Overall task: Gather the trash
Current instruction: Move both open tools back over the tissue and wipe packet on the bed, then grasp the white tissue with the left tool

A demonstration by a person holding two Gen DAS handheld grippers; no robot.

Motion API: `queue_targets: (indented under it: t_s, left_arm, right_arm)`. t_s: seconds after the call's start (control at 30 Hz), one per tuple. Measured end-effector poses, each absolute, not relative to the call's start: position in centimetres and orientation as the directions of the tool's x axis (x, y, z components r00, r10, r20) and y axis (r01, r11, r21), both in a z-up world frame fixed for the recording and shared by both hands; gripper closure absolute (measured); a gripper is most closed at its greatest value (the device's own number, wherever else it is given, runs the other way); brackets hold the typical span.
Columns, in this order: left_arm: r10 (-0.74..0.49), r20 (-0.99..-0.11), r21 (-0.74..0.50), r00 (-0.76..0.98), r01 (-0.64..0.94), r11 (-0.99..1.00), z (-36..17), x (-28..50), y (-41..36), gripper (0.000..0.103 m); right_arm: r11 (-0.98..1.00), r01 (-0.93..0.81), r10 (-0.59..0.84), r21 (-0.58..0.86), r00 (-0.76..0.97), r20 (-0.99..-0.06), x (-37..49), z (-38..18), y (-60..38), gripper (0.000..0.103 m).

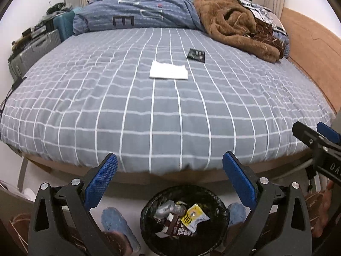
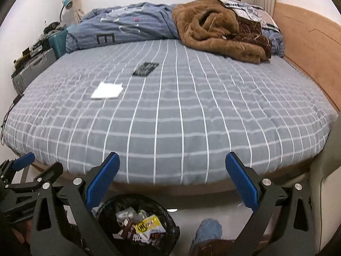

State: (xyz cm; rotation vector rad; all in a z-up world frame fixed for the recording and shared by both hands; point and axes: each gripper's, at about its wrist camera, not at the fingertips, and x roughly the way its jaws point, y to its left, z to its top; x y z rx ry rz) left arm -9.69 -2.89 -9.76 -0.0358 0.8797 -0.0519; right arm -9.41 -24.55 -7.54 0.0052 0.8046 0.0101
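Observation:
A white folded tissue [image 1: 168, 72] [image 2: 107, 90] and a black wrapper [image 1: 196, 55] [image 2: 146, 69] lie on the grey checked bed [image 1: 170, 117] [image 2: 181, 117]. On the floor at the bed's foot stands a black-lined trash bin [image 1: 147, 221] [image 2: 170, 219] holding a yellow packet [image 1: 195, 216] [image 2: 148, 225] and other wrappers. My left gripper [image 1: 169, 168] hangs open above the bin with nothing between its fingers. My right gripper [image 2: 172, 168] is open and empty too, right of the bin; it also shows at the right edge of the left wrist view.
A brown fleece blanket [image 1: 236, 23] [image 2: 219, 27] and a blue duvet [image 1: 138, 10] [image 2: 127, 25] are piled at the far side. Suitcases [image 1: 36, 49] [image 2: 34, 66] stand left of the bed. A person's blue slippers [image 1: 116, 224] [image 2: 207, 232] flank the bin.

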Motion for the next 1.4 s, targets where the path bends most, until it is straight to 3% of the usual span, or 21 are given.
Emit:
queue_targets:
  t_s: [0.47,1.4]
  left_arm:
    - [-0.029,-0.738,-0.05,0.675,-0.012,0.999,-6.9,-2.2,-1.5,0.006]
    - [-0.054,-0.816,-0.024,0.575,0.06,0.998,-14.1,14.2,-3.6,0.009]
  right_arm:
    - [0.999,-0.027,0.036,0.023,0.697,-0.716,-2.0,-6.2,-24.9,0.008]
    - [0.996,-0.084,0.071,0.023,0.635,-0.769,11.7,-10.5,-23.4,0.008]
